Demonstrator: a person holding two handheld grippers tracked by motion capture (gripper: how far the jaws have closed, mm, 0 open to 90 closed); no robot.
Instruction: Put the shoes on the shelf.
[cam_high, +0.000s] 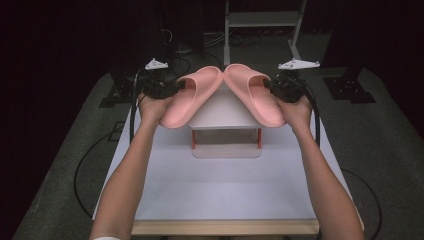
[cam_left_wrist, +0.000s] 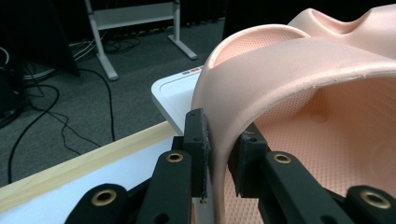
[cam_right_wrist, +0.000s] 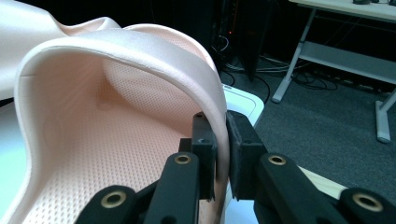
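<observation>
Above the white rack (cam_high: 226, 112) at the far end of the table (cam_high: 225, 192), two pink slides are held up, one in each hand-held gripper.

On the person's left, the left gripper (cam_high: 172, 89) has its jaws clamped on the strap edge of the left slide (cam_high: 192, 97); the left gripper view shows the two black pads (cam_left_wrist: 197, 149) pressing the thin strap wall of that slide (cam_left_wrist: 289, 93) from either side. Opposite, the right gripper (cam_high: 272, 87) pinches the strap of the right slide (cam_high: 252, 97) the same way, its pads (cam_right_wrist: 204, 149) squeezing the strap edge (cam_right_wrist: 140, 93). Both slides tilt inward like a roof, toes close together at the top over the rack, heels angled down and outward toward the person's hands. White three-cornered plates sit atop both grippers, and cables trail down from them.
</observation>
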